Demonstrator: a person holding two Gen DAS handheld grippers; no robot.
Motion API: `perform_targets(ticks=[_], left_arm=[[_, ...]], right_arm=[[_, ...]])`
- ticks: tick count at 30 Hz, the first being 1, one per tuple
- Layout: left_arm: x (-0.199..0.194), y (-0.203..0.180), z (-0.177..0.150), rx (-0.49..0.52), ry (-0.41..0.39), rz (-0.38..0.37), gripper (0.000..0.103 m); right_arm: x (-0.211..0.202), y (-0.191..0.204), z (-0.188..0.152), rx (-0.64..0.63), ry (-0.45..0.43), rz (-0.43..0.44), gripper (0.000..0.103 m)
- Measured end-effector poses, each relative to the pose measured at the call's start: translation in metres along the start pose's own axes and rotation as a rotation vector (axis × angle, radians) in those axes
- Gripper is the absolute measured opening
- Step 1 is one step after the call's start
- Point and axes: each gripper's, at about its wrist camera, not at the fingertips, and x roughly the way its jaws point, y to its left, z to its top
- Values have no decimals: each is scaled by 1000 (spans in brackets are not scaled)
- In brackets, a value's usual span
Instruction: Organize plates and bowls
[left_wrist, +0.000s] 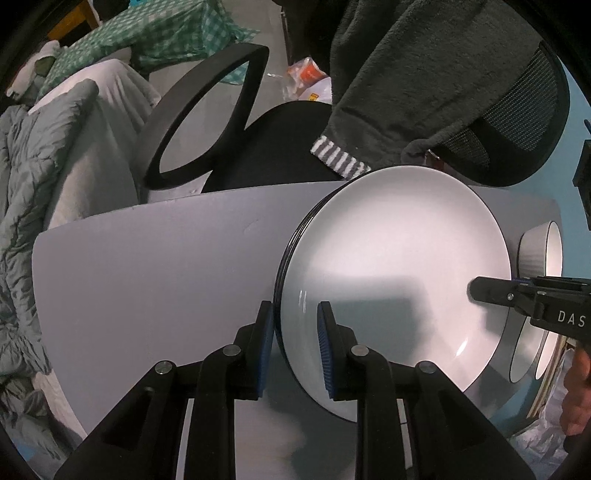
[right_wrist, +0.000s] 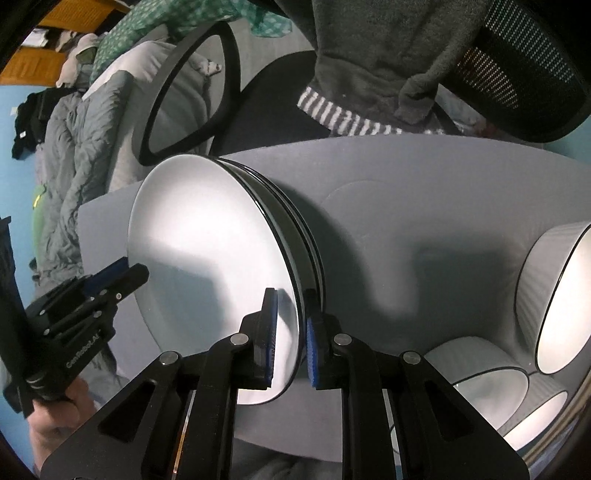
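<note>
A white plate with a dark rim (left_wrist: 399, 273) tops a stack of plates on the grey table (left_wrist: 155, 280); it also shows in the right wrist view (right_wrist: 207, 236). My left gripper (left_wrist: 295, 332) straddles the near rim of the top plate, its blue pads on either side with a gap. My right gripper (right_wrist: 290, 332) is closed on the opposite rim of the same plate. The stack's lower plates (right_wrist: 295, 221) show beneath. Ribbed grey bowls (right_wrist: 554, 291) with white insides lie at the right, also in the left wrist view (left_wrist: 539, 251).
A black office chair (left_wrist: 229, 122) with a grey garment (left_wrist: 424, 74) draped over it stands beyond the table's far edge. Grey bedding (left_wrist: 22, 221) lies to the left. More bowls (right_wrist: 491, 380) sit near the right front edge.
</note>
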Motion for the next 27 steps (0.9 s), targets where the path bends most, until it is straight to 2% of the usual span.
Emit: perform_targets(ticks=[4,10,12,13,14,15,19,21,23,27], left_arm=[[1,3,0,-11,0,-11,23],[-5,5,-3,-16,-8,-5,25],[-9,6,-5,-21,-23,-7,26],[-11,7,-7,-27,-29,-11,28],[-13,8,-9,-36,-34,-14,34],[-16,10,-11,-44,-39,-16,37],[-34,14,-21,-76,-70,-19,38],[-47,16,-27,-86,-95,-10,47],[-63,16,-33,-96,-127,0,53],[-99,13,-49,-104,-194,10,63]], right_arm=[[-1,1,0,4,21,-1,18],[-4,4,-2,8,54,-8,27],[-8,5,-4,3,49,-54,41],[-11,6,-5,-2,36,-76,52],[-15,7,-6,-10,21,-90,54],[-17,8,-7,-18,13,-96,54],[-27,9,-13,-34,-16,-130,54],[-36,12,-19,-51,-52,-169,54],[-49,17,-27,-72,-103,-208,59],[-78,30,-45,-123,-217,-246,66]])
